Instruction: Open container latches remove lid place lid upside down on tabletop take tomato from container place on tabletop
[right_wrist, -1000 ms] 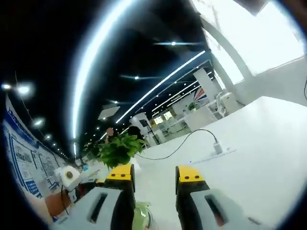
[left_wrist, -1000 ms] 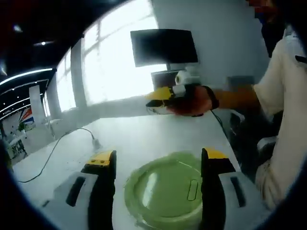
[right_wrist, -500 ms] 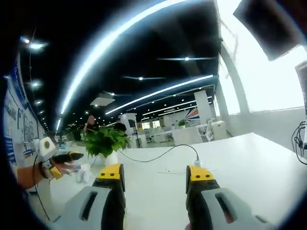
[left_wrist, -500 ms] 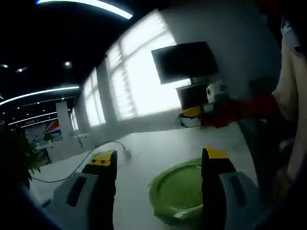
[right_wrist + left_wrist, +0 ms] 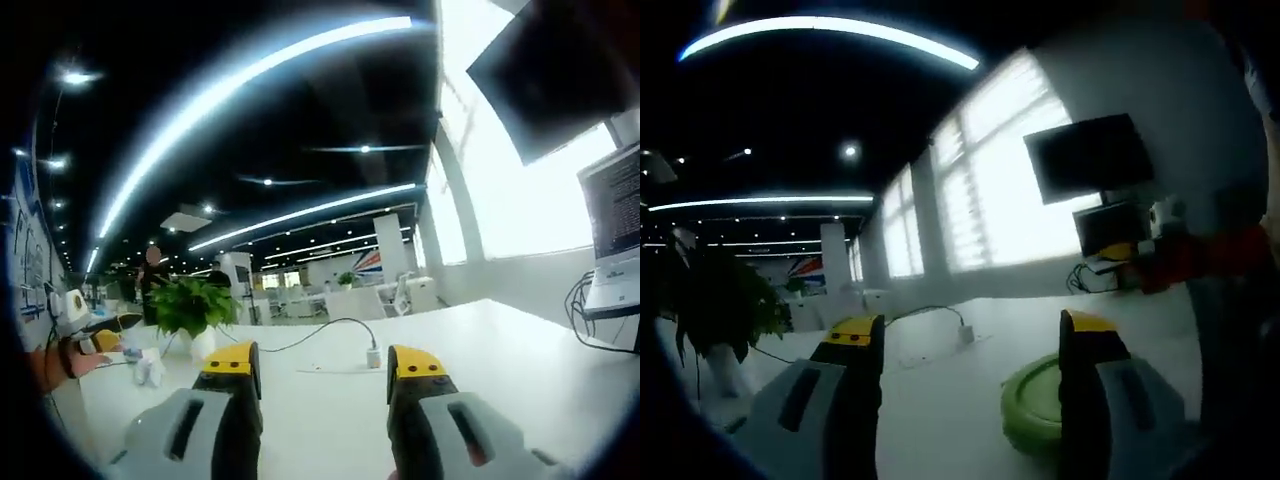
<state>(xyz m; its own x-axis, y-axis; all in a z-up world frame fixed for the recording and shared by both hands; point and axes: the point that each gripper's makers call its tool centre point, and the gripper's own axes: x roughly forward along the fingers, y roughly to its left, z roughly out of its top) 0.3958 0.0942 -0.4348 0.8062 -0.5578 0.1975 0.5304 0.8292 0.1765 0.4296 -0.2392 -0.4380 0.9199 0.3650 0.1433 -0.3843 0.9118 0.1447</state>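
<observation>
Left gripper view is crossed in its lower half by the white desk (image 5: 940,400), on which the green container (image 5: 1035,405) is seen at the lower right of the frame, partly hidden behind the right-hand jaw of the left claw (image 5: 970,335). That claw is held wide and empty, raised towards the room, so the container lies below and to the right of its line; no long axis is offered by the round shape. Whether the lid is on cannot be told, and no tomato can be made out. A potted plant (image 5: 715,300) is seen at the left edge. In the right gripper view the right claw (image 5: 325,365) is likewise spread wide over bare desk (image 5: 520,350), empty. The left claw is judged the nearer.
</observation>
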